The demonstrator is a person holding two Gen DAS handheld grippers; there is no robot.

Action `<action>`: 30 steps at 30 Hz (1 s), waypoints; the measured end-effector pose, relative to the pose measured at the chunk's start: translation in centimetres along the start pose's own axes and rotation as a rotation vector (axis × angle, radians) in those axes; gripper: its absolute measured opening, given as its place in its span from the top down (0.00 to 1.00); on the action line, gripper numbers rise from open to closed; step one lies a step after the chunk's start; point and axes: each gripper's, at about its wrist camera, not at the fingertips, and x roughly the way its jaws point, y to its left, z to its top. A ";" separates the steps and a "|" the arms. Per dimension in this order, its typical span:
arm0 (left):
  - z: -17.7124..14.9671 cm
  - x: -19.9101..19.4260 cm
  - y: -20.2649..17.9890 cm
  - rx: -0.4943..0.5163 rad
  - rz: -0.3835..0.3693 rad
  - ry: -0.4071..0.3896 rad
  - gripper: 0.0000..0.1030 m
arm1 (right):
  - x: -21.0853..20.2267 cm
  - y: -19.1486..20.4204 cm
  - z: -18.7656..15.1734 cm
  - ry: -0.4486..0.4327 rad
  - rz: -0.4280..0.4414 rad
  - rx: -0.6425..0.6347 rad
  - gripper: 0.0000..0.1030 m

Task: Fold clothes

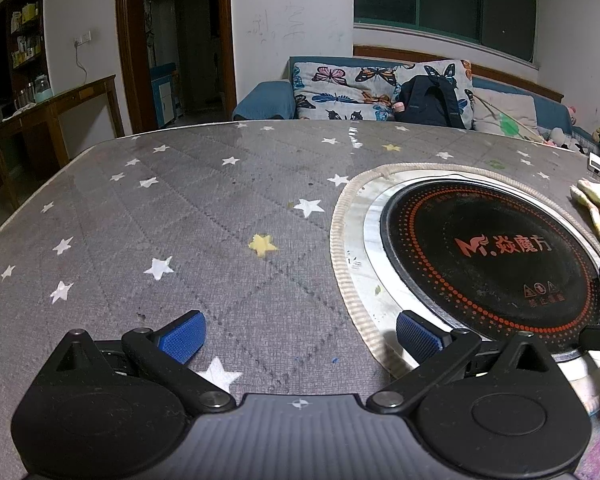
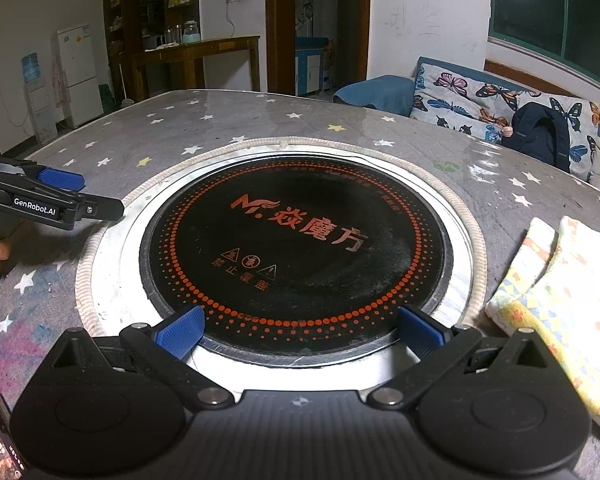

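Right wrist view gives me my right gripper spread wide with nothing between its blue pads, hanging over the black induction cooktop sunk into the star-patterned tablecloth. My left gripper is likewise spread and empty (over bare cloth just beside the cooktop). Folded pastel clothes lie on the table, right of the cooktop, untouched.
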 end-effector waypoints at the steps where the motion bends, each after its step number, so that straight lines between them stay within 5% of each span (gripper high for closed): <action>1: 0.0 0.0 0.0 0.000 0.000 0.000 0.00 | 0.0 0.0 0.0 0.000 0.000 0.000 0.00; 30: 0.1 0.1 0.2 0.000 -0.001 0.002 0.00 | 0.0 0.1 0.1 0.000 -0.002 0.001 0.00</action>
